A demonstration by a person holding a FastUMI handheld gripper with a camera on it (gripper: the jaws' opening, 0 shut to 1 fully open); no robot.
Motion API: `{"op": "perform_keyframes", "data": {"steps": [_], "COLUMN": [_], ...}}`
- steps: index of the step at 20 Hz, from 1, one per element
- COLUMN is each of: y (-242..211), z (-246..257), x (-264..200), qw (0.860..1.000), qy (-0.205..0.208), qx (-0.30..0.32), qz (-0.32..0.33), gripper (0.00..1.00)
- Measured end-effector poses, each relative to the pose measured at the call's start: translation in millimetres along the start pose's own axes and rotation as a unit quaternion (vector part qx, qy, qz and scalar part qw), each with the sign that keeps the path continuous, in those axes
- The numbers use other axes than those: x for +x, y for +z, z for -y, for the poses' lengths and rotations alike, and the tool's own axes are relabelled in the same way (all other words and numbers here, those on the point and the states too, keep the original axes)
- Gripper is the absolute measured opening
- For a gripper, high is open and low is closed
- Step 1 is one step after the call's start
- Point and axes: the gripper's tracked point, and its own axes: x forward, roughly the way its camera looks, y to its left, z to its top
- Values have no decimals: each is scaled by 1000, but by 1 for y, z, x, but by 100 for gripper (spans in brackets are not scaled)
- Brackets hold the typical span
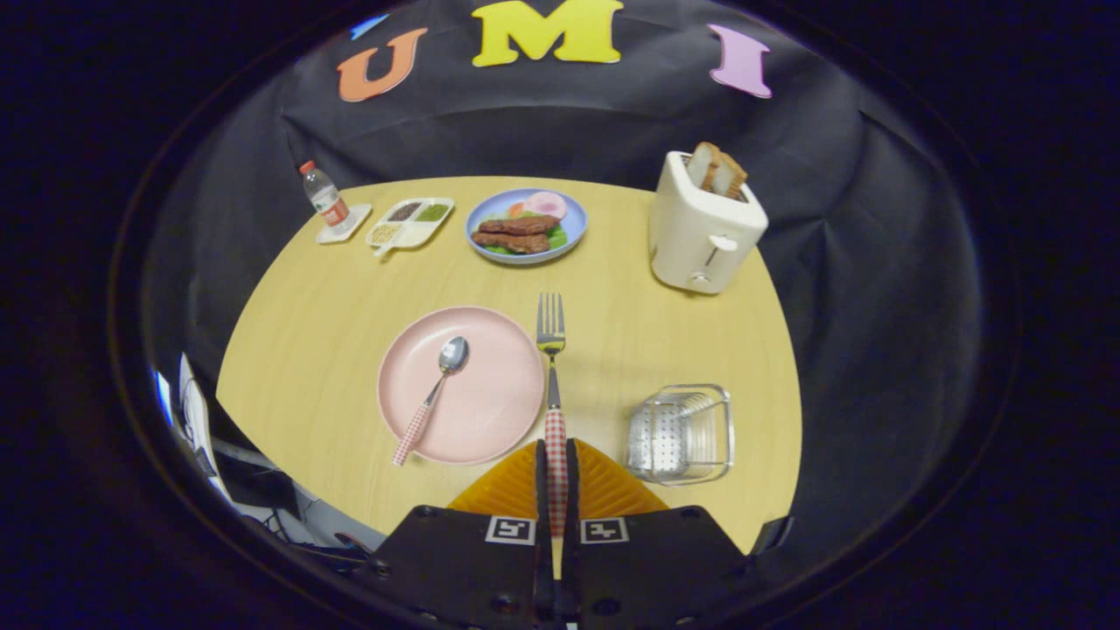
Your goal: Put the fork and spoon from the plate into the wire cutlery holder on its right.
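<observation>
Gripper at 6 o'clock, fingers pinched together on the fork handle; the fork runs straight ahead toward 12, tines up, held above the table just right of the plate. Going left to right: bottle at 10 on a small tray, divided dish next to it, then the pink plate at 7 with the spoon lying on it, handle overhanging the near rim. Blue plate of food at 12. Wire holder at 4, well clear of the fork. Toaster at 2 with bread in the slots.
</observation>
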Motion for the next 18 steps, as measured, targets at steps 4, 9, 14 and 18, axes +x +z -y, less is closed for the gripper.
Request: {"op": "perform_keyframes", "data": {"steps": [4, 9, 14, 18], "y": [-22, -53, -64, -58], "z": [62, 90, 94, 99], "x": [-28, -28, -11, 6], "qw": [998, 989, 975, 964], "qy": [-23, -7, 11, 6], "qx": [30, 58, 72, 78], "qz": [-49, -137, -210, -255], "gripper": [4, 4, 4, 4]}}
